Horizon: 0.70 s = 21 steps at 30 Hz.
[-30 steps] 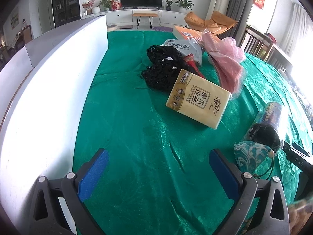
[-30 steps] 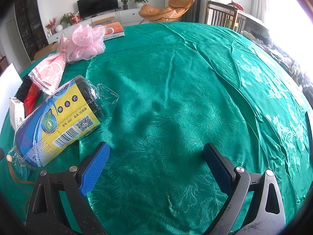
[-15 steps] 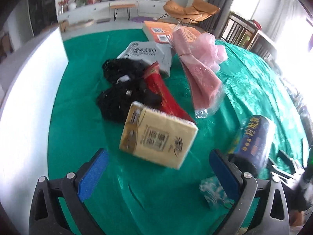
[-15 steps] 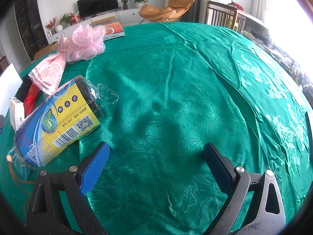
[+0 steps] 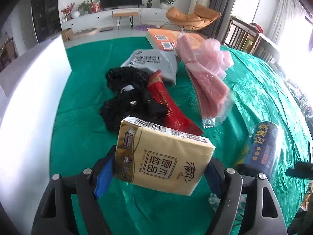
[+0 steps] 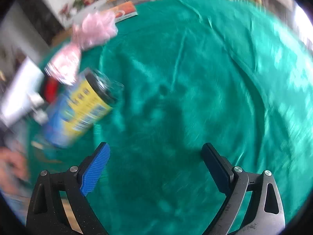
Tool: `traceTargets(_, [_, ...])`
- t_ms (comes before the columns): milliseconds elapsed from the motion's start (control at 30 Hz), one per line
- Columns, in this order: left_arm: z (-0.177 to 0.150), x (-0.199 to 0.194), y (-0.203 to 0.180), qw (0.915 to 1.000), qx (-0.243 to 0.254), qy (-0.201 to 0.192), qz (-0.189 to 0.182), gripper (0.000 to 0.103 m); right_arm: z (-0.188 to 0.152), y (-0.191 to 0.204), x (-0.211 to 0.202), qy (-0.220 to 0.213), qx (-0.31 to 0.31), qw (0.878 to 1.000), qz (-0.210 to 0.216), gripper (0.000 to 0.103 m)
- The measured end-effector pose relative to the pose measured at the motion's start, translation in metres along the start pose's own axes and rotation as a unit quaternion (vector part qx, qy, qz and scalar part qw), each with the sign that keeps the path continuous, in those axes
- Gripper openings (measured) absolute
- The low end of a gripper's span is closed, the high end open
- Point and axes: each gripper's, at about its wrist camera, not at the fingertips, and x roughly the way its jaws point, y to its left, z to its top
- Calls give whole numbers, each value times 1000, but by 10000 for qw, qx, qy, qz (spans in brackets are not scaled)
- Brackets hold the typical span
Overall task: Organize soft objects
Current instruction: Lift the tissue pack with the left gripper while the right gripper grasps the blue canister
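My left gripper (image 5: 158, 173) is shut on a tan tissue pack (image 5: 162, 156) and holds it tilted above the green tablecloth. Beyond it lie black mesh items (image 5: 127, 98), a red packet (image 5: 168, 105), a grey wipes pack (image 5: 152, 62), a pink bagged item (image 5: 207, 80) and a blue roll of bags (image 5: 262, 146). My right gripper (image 6: 156, 166) is open and empty over bare cloth; the view is blurred. The blue and yellow roll (image 6: 78, 109) lies to its left, the pink puff (image 6: 95, 29) further back.
A white box wall (image 5: 29, 105) runs along the table's left side. An orange book (image 5: 168, 37) lies at the far edge. The green tablecloth (image 6: 195, 78) stretches right of the right gripper. Chairs stand beyond the table's right side.
My left gripper has moved forward and closed on the tissue pack, lifting it. My right gripper has started moving, blurring its view; it stays open.
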Motion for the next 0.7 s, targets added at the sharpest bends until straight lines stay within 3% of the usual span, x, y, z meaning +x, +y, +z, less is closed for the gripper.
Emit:
traceTargets(33, [-2,-7,0,10000,-24,-60,-12,79,6,0,3,361,445,9966,596,97])
traceTargets(100, [-2,-19,-3,9999,-78,-125,-28,79,20,15,22,987,669,9889,882,97])
traceTargets(200, [1,-42,-3,9996,-99,-275,-50,79,43,45,61,1547,431,9864,359,96])
traceTargets(300, [0,-59,-4,9993,-2,-384,3,79,62,64,82,1657,416,9852,94,98])
traceTargets(367, [-2,-67,-3,9993,8,-384,-3,79,66,82,92,1955,-49,9802,-322,98])
traceTargets(433, [-4,-74,-2,9993,-30,-372,-60,79,67,95,93,1965,-606,9774,-486,92])
traceTargets(467, [-4,-77,-3,9992,-55,-372,-103,79,69,97,90,1940,-666,9782,-334,79])
traceTargets(500, [-4,-82,-2,9991,-103,-368,-190,79,70,97,85,1855,-687,9799,-244,74])
traceTargets(700, [1,-124,8,9962,-270,-589,-573,79,83,94,13,892,-545,9935,461,72])
